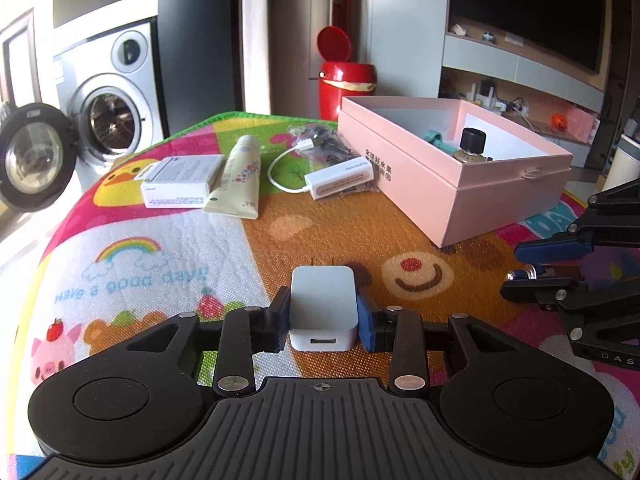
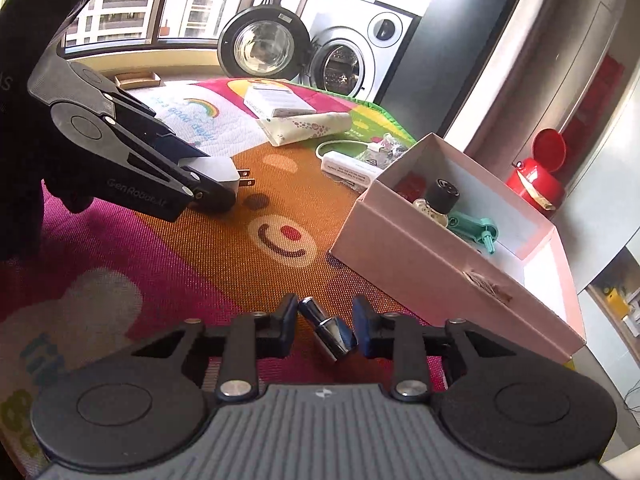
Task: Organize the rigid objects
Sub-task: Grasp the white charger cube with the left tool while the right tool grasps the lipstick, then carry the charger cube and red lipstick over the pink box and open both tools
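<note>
My left hand-held gripper (image 1: 323,316) clamps a white charger (image 1: 322,308) above the mat (image 1: 160,248); my right hand-held gripper (image 2: 326,326) pinches a small metal piece (image 2: 328,330) beside the pink box (image 2: 420,256).

It was a home, an apartment living space. A silver front-loading washing machine (image 1: 116,92) stood with its round glass door (image 1: 30,158) swung open beside a large window (image 2: 132,0) that looked out on tall residential blocks. A glossy red pedal bin (image 1: 346,84) stood with its lid raised near a grey wall. A colourful cartoon-printed children's play mat (image 1: 132,248) covered the surface, and a dark television screen (image 1: 528,12) hung above cluttered shelves (image 1: 512,96).
</note>
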`<state>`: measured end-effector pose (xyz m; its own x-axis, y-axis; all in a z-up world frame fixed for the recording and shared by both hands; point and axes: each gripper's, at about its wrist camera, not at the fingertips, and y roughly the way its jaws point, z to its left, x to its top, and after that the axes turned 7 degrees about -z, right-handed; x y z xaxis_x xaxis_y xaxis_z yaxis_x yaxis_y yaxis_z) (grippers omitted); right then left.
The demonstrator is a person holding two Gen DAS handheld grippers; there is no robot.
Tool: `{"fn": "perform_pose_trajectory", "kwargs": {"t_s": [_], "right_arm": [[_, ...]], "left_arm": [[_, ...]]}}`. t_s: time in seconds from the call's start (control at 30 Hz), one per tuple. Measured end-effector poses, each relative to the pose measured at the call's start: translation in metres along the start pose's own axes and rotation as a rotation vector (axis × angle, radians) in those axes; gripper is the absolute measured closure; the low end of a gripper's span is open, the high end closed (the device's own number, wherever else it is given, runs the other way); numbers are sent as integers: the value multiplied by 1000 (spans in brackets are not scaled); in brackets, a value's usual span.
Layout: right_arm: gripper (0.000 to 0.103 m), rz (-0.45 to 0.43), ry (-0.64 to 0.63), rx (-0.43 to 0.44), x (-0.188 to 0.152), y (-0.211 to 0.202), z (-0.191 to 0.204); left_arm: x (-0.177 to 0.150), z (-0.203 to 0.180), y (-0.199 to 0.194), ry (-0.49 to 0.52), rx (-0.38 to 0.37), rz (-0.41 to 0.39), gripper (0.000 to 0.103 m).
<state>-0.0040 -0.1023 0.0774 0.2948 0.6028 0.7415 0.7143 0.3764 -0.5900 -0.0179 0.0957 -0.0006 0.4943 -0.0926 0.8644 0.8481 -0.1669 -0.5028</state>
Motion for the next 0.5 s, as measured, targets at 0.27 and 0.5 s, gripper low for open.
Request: {"fn": "perform_pose_trajectory", "kwargs": {"t_s": [0.27,0.5], "right_arm": [[91,-49,79,-25,0,-50,-14],[92,-66,197,-45,-5,-82,-37]], "left_arm": [[-12,-13,-26,4,-82,7,65],[-13,-41,-52,52,-172,-15,65]]}}
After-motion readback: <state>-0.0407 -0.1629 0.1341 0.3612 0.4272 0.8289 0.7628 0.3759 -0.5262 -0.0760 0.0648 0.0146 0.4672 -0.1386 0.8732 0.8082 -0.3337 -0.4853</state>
